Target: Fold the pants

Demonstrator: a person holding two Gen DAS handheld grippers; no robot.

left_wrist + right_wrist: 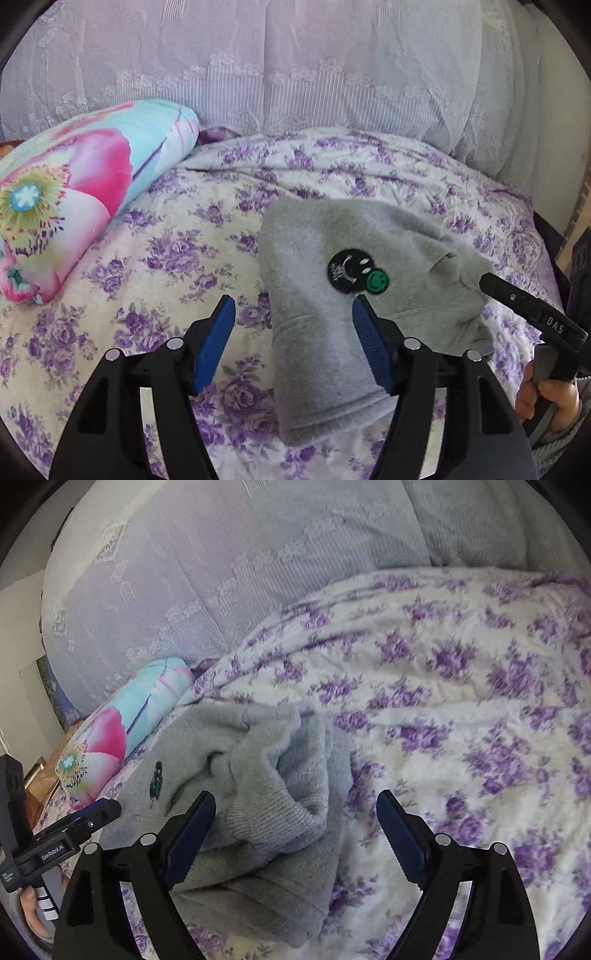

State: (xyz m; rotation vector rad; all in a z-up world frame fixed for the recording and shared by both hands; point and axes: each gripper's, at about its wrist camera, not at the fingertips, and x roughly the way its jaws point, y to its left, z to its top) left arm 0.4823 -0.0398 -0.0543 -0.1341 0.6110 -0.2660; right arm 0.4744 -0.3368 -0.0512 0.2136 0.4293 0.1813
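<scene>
Grey fleece pants [314, 314] lie folded into a bundle on the floral bedspread [166, 251], with a black and green smiley patch [356, 275] facing up. My left gripper [293, 306] is open just above their near left edge, blue pads either side. In the right wrist view the pants [258, 794] show a ribbed cuff [273, 819] lying between the jaws. My right gripper [295, 801] is open over that cuff. Its tip also shows in the left wrist view [491, 282], touching the pants' right side.
A rolled flowered quilt [74, 192] lies at the left of the bed. A lace-covered headboard or pillow bank [295, 66] rises behind. The bedspread [461, 701] stretches to the right of the pants. The left gripper's body shows in the right wrist view [74, 827].
</scene>
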